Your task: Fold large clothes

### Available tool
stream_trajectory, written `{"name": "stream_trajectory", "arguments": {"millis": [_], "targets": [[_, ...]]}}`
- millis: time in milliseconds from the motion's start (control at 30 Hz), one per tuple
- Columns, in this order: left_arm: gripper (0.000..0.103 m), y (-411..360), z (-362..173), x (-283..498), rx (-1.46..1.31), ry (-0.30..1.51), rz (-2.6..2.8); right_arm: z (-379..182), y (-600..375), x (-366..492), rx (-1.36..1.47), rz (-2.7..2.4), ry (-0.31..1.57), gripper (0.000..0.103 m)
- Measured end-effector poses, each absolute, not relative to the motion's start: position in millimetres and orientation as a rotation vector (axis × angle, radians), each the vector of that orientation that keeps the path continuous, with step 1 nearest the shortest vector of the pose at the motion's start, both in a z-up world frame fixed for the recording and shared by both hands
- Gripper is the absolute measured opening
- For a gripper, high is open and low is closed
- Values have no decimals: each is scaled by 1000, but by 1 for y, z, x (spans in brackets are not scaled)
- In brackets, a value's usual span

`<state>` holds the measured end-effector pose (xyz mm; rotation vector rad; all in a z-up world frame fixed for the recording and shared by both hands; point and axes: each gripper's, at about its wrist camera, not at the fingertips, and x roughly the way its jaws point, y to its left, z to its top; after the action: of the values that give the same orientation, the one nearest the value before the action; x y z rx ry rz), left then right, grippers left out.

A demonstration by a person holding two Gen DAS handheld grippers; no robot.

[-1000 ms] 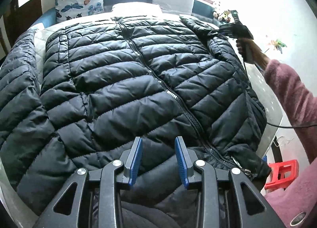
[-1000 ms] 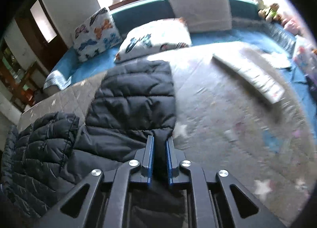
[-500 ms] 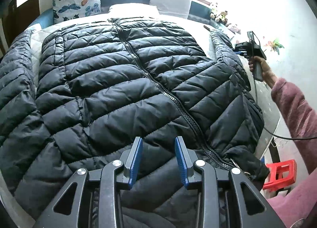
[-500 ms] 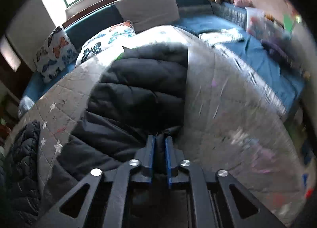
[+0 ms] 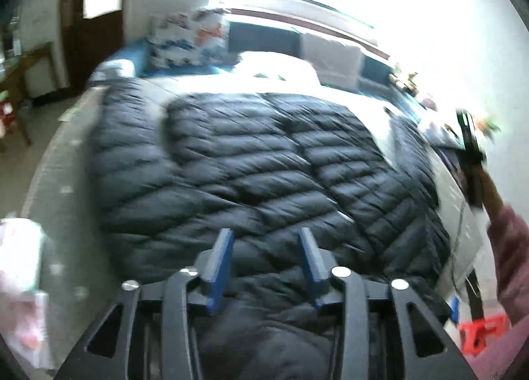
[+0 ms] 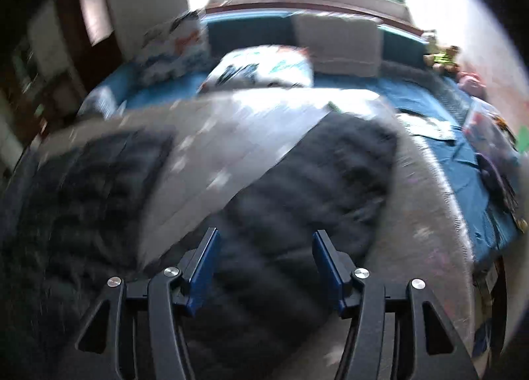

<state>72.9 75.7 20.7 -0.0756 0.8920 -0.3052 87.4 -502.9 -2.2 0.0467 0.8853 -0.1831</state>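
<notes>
One black quilted jacket (image 5: 264, 175) lies spread flat across the bed (image 6: 426, 201), its right sleeve (image 6: 314, 188) stretched out on the grey quilt, with two butterfly pillows (image 6: 264, 65) and one plain cushion (image 6: 337, 46) at the headboard. Only the left wrist view takes in the red stool (image 5: 482, 335) by the bed. Both the left gripper (image 5: 264, 264) and the right gripper (image 6: 264, 267) hang over the jacket, jaws spread wide, holding nothing.

no readable text, labels, brands or numbers anywhere
</notes>
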Motion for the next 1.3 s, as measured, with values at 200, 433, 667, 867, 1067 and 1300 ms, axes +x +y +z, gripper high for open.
{"name": "stream_trajectory", "arguments": {"millis": [200, 433, 667, 867, 1067, 1300], "targets": [[52, 164, 33, 97, -161, 871, -140, -59, -489, 107, 28, -190, 981, 75], [52, 239, 1, 167, -244, 904, -56, -62, -488, 111, 54, -240, 988, 80], [52, 253, -53, 234, -299, 984, -84, -62, -481, 115, 65, -288, 1017, 84], [58, 260, -91, 282, -307, 1053, -44, -64, -476, 113, 62, -316, 1023, 85], [60, 253, -105, 329, -270, 1092, -29, -64, -474, 112, 67, -329, 1029, 86], [59, 267, -107, 376, -358, 1085, -38, -65, -472, 111, 74, -344, 1023, 87]]}}
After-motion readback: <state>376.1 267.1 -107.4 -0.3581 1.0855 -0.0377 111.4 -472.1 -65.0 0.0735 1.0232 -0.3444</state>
